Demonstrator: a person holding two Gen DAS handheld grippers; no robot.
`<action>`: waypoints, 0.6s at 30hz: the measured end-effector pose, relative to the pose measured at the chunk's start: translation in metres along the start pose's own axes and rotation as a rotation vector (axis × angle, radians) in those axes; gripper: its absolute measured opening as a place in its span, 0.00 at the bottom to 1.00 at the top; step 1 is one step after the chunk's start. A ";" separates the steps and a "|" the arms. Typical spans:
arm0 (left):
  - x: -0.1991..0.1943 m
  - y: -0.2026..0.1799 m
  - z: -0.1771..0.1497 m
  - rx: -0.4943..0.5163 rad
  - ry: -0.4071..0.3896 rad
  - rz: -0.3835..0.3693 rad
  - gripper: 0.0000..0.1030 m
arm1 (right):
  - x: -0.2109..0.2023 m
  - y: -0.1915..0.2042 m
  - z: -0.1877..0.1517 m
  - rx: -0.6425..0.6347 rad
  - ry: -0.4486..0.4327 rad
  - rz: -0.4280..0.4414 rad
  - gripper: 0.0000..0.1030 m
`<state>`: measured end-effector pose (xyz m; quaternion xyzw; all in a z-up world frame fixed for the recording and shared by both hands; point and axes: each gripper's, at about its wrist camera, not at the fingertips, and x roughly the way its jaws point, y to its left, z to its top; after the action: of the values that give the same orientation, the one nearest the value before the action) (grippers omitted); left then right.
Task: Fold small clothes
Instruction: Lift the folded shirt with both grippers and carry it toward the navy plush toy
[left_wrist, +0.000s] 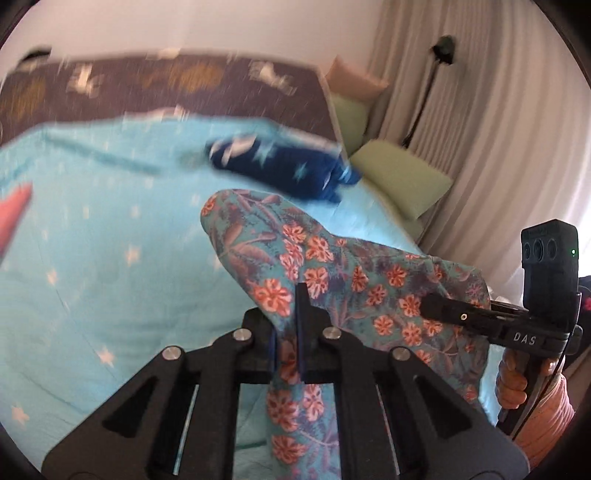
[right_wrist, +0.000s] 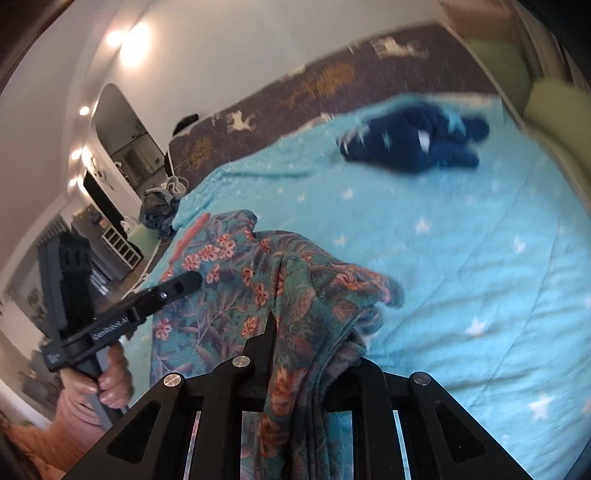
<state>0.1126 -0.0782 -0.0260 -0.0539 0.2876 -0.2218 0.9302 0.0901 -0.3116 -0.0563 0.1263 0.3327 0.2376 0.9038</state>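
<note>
A teal garment with orange flowers hangs between both grippers above the bed. In the left wrist view my left gripper is shut on one bunched edge of it, the cloth pinched between the blue pads. My right gripper reaches in from the right, its tip against the same cloth. The right wrist view shows the garment draped over my right gripper, which is shut on a thick fold; the cloth hides its right finger. My left gripper holds the far left edge.
A dark blue garment with pale stars lies crumpled on the light blue star bedspread. Green pillows sit at the right by a curtain. A coral cloth shows at the left edge.
</note>
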 end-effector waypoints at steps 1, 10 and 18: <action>-0.011 -0.007 0.007 0.017 -0.029 -0.007 0.09 | -0.010 0.007 0.002 -0.018 -0.029 -0.010 0.15; -0.085 -0.095 0.113 0.278 -0.280 -0.018 0.09 | -0.135 0.049 0.066 -0.211 -0.356 -0.135 0.15; -0.102 -0.156 0.226 0.341 -0.412 -0.043 0.09 | -0.212 0.055 0.196 -0.285 -0.532 -0.291 0.16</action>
<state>0.1042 -0.1782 0.2493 0.0537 0.0492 -0.2711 0.9598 0.0599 -0.3869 0.2264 0.0074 0.0630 0.1090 0.9920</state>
